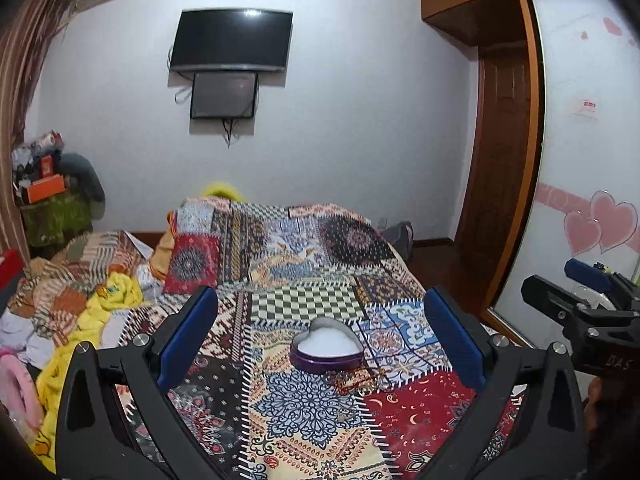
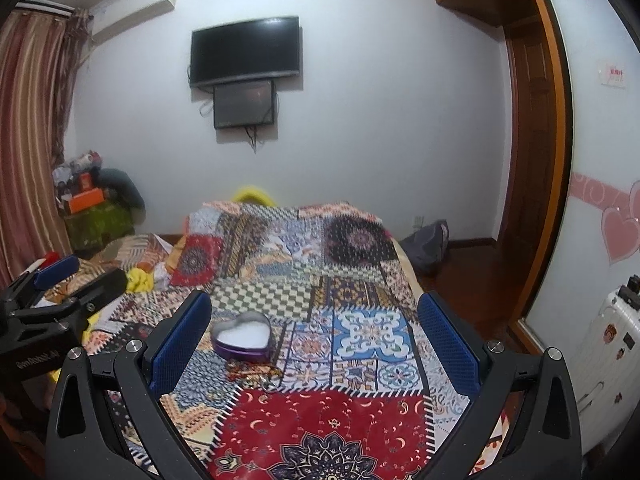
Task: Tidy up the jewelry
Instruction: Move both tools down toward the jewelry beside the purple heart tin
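- now the heart-shaped box (image 1: 326,350) sits open on the bed's patchwork cover (image 1: 304,412), with the jewelry (image 1: 358,380) touching its near side.
- both lie straight ahead of the left tool (image 1: 320,344), whose jaws stand wide and hold nothing.
- from the right tool (image 2: 314,344), also wide and unloaded, they lie ahead-left, so the left seems better lined up.

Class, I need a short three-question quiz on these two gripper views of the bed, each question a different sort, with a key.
1. True or false: the heart-shaped box has its lid on.
2. What lies on the bedspread just in front of the box? A) a necklace B) a watch C) a spoon
3. Fill in: the left gripper and right gripper are both ____ and hold nothing.

Key: 1 false, it is open, white inside. 2 A, the necklace. 3 open.
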### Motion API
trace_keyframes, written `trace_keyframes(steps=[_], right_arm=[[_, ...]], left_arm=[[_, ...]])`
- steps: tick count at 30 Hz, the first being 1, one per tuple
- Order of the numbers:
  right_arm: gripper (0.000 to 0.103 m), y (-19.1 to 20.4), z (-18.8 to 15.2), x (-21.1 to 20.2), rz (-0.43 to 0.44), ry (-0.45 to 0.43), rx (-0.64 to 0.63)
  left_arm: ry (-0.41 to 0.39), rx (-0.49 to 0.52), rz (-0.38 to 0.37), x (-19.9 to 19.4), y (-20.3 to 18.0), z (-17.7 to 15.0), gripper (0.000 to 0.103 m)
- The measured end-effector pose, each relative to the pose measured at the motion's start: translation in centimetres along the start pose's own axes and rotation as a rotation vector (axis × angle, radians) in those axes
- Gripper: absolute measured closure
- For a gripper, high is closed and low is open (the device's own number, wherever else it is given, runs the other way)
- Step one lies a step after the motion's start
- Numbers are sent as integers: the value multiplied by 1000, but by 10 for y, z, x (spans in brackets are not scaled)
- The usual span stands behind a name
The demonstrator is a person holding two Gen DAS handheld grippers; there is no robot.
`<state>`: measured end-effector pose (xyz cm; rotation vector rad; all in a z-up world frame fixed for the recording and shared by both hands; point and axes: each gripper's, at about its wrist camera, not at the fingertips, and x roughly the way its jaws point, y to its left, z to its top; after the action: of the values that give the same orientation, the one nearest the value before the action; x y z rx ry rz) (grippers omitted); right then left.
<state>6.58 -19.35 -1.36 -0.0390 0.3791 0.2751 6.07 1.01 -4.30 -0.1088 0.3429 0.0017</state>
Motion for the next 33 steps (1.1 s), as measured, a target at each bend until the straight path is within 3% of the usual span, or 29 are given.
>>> trace_keyframes(steps=[10,15,20,23,25,31,33], right_arm=[[1,-12,-28,54,-20,175,-5],[1,-13,-41,81,12,275,-21],[1,-11,-54,105,80,358,-30],[11,-9,-61,118,133,403,-27],[23,-9,-65,129,189,452,-14],[41,1,-75,152,274,542,-30],[42,4,-77,156,297,563,-35]], left_arm=[[194,-16,30,62,20,-27,0],[313,-4,36,96,29,-45,1],[400,-4,3,117,34,-62,17],[431,-14,2,126,37,-71,22],[445,-18,2,130,38,-75,27],[492,-31,-22,140,42,-83,47],[500,-34,-33,141,42,-85,51]])
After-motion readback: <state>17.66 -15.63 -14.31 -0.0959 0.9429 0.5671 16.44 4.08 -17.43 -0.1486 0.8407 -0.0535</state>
